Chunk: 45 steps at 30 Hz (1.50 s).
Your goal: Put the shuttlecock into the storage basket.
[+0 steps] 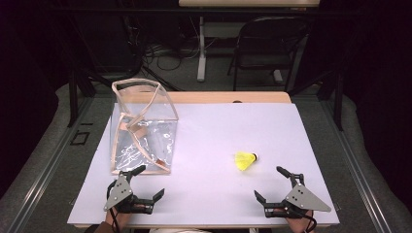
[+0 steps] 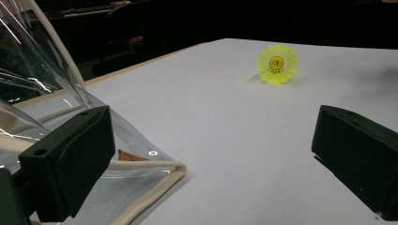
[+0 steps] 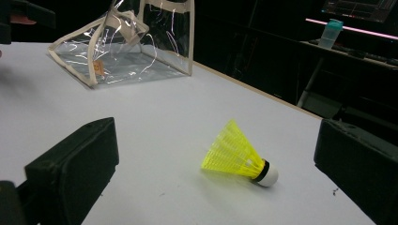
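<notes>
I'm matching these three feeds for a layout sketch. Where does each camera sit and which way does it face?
High view: above the table's near edge, facing forward and down; both forearms, left tool, right tool.
Left gripper view: rides the left tool, facing the clear bag and shuttlecock; own jaws.
Right gripper view: rides the right tool, facing the shuttlecock, bag beyond; own jaws.
All share bag and shuttlecock.
</notes>
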Tool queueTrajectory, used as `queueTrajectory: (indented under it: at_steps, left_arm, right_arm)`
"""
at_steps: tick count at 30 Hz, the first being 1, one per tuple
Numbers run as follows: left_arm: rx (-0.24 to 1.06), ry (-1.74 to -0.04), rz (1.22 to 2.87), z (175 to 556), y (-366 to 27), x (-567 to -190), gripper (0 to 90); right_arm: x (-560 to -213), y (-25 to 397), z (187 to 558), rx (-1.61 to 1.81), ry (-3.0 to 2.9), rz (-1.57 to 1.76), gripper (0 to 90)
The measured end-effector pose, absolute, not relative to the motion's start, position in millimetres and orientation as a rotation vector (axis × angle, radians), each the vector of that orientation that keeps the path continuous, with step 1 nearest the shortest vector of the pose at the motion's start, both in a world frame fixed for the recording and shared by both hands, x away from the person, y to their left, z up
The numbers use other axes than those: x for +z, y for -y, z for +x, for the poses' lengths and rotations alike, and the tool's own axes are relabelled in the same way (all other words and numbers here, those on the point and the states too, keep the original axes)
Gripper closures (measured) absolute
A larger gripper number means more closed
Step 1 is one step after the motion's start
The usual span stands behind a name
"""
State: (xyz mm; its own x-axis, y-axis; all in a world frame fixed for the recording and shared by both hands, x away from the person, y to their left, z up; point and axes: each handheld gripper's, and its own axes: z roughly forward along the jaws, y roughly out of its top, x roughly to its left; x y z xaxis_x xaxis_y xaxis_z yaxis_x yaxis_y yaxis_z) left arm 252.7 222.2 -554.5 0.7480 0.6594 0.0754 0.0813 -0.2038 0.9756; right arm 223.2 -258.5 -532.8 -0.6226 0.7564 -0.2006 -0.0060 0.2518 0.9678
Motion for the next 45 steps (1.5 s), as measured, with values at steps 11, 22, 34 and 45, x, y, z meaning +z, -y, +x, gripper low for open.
queueTrajectory:
  at_steps: [11, 22, 34, 45]
  left_arm:
    - [0.580, -0.584, 1.731, 254.6, -219.4, -554.9, 0.0]
    - [0.569, -0.573, 1.736, 256.7, -215.5, -552.7, 0.1]
    - [0.560, -0.554, 1.728, 261.8, -210.4, -549.4, 0.1]
    - [0.553, -0.542, 1.723, 266.1, -207.6, -545.9, 0.1]
  right_arm:
    - [-533.6, 259.3, 225.2, 1.433, -1.855, 0.694, 0.0]
    - [-534.1, 259.1, 227.1, 1.438, -1.859, 0.697, 0.0]
    - [-534.1, 259.1, 227.8, 1.436, -1.866, 0.696, 0.0]
    - [-534.2, 259.0, 228.0, 1.435, -1.871, 0.699, 0.0]
